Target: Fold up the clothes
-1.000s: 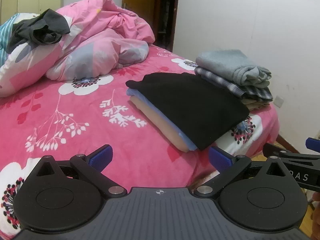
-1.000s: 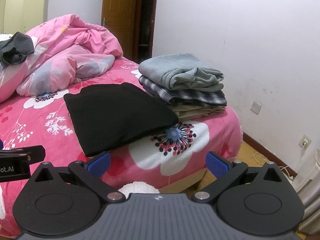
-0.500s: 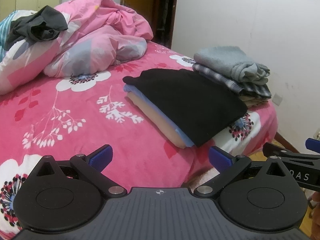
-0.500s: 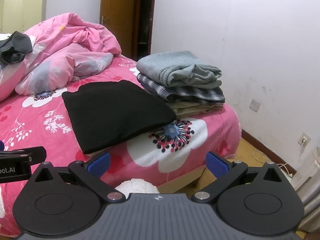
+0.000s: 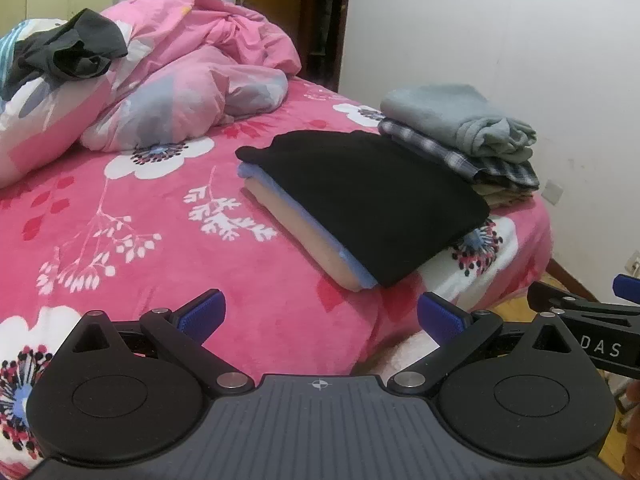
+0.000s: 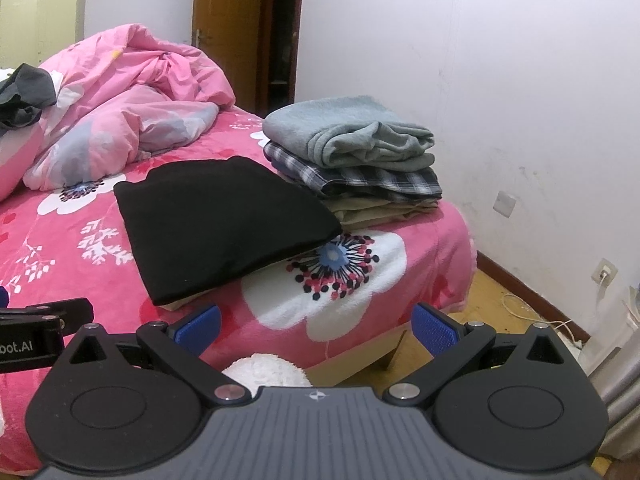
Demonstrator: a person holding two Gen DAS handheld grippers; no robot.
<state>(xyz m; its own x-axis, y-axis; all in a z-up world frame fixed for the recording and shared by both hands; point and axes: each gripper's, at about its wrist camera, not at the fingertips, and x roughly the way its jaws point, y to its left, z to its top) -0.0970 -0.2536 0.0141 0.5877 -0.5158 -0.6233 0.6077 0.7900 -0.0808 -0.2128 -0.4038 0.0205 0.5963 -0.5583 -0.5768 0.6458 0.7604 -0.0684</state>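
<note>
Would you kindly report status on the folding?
Both tongs, left and right, open, empty. Black garment folded atop stack. Dark clothes unfolded on quilt. Nothing obstructing.

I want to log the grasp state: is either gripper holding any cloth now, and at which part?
Nothing is held. The left gripper and the right gripper are both open, with nothing between their fingers.

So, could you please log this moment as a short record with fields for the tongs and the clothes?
left tongs: open, empty, held short of the bed
right tongs: open, empty
near stack: black garment on top, blue and peach layers beneath
far stack: grey garment over plaid garment, tan layers under
unfolded: dark garment crumpled on the pink duvet
</note>
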